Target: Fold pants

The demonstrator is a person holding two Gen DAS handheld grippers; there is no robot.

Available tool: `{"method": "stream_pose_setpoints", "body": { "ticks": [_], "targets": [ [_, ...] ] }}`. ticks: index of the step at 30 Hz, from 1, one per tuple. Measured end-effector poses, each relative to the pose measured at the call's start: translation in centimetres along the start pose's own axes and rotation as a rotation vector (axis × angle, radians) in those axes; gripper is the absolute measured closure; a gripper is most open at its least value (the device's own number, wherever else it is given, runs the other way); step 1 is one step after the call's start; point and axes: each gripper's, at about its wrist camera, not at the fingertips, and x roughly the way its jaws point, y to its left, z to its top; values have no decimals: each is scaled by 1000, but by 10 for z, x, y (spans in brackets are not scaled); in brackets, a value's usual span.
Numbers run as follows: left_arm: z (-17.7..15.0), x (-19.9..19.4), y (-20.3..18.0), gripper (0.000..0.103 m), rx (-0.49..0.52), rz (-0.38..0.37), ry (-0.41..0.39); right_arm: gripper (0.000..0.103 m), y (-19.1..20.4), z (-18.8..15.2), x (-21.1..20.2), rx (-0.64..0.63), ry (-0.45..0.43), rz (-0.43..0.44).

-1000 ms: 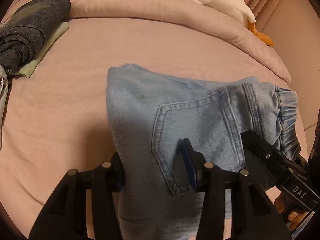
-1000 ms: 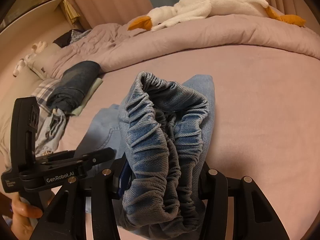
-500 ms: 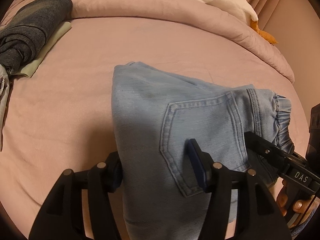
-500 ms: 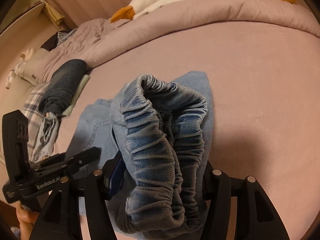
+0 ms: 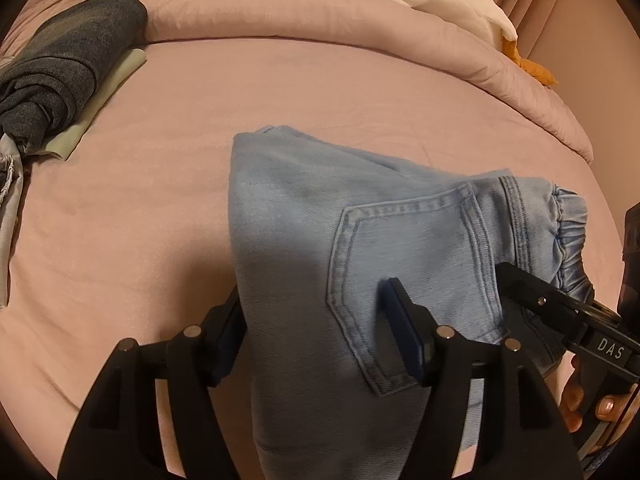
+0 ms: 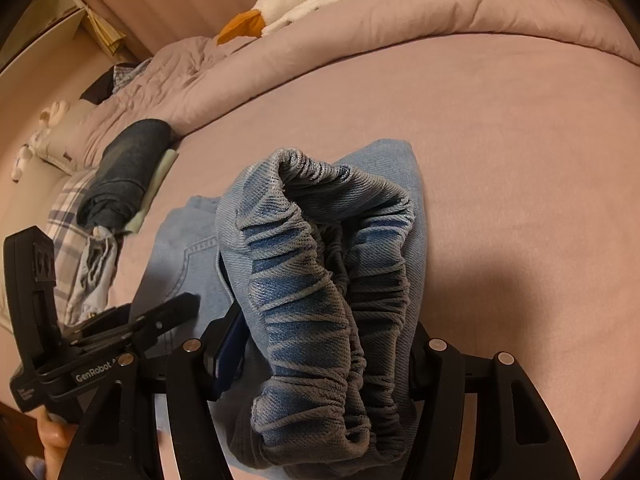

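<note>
Both grippers are straddling the folded jeans (image 5: pixel 340 280) on the bed (image 5: pixel 160 220): the left gripper (image 5: pixel 316 332) has just been opening around the pocket end, and the right gripper (image 6: pixel 320 356) is loosening around the bunched waistband (image 6: pixel 320 280).

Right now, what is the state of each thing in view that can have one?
jeans: folded, on the bed, elastic waistband bunched.
left hand-held gripper: open, jaws just opened further, jeans between them.
right hand-held gripper: jaws have just been opening, waistband between them; grip unclear.
dark garment: rolled, resting on a pale green cloth.
</note>
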Motion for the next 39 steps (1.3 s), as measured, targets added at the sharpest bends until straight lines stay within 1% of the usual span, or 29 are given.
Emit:
{"method": "stream_pose_setpoints", "body": {
  "ticks": [10, 12, 16, 21, 24, 27, 30, 35, 39],
  "targets": [
    [3, 2, 1, 32, -3, 3, 6, 40, 3, 2, 0, -22, 15, -25],
    [2, 2, 2, 29, -5, 7, 5, 40, 3, 3, 0, -25, 19, -29],
    [2, 2, 4, 26, -9, 10, 7, 39, 4, 4, 1, -29, 25, -37],
    [1, 3, 6, 18, -4, 32, 5, 37, 5, 4, 1, -33, 34, -51],
    [0, 3, 9, 15, -7, 34, 6, 37, 6, 4, 0, -33, 39, -58],
    [-2, 0, 9, 12, 7, 63, 0, 37, 6, 4, -1, -37, 43, -60],
    [-6, -5, 11, 12, 20, 78, -7, 37, 7, 4, -5, -44, 42, -61],
    [-20, -18, 15, 12, 27, 89, -12, 37, 10, -2, -18, -86, 30, -88],
    [-36, -23, 14, 12, 30, 87, -23, 37, 16, -12, -26, -141, 27, -132]
  ]
}}
